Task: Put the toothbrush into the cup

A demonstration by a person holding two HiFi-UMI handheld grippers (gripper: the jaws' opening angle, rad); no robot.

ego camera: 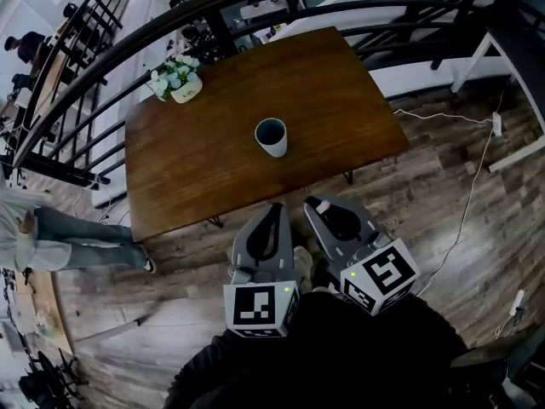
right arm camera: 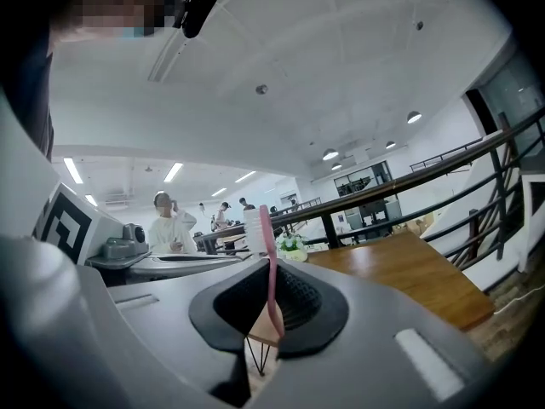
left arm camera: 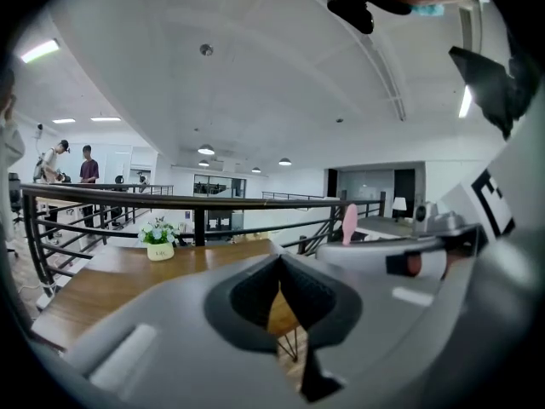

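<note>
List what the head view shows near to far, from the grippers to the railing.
left gripper and right gripper, side by side → table → cup → flower pot → railing

The left gripper [ego camera: 279, 210] and the right gripper [ego camera: 315, 203] are held side by side close in front of the person's body. Both point forward and slightly down, with the dark-sleeved arms [ego camera: 341, 360] behind them. The left gripper's jaws are closed tip to tip with nothing between them, while the right gripper's jaws are clamped on the pink handle of a toothbrush [right arm camera: 271, 262], whose head stands up above them.
</note>
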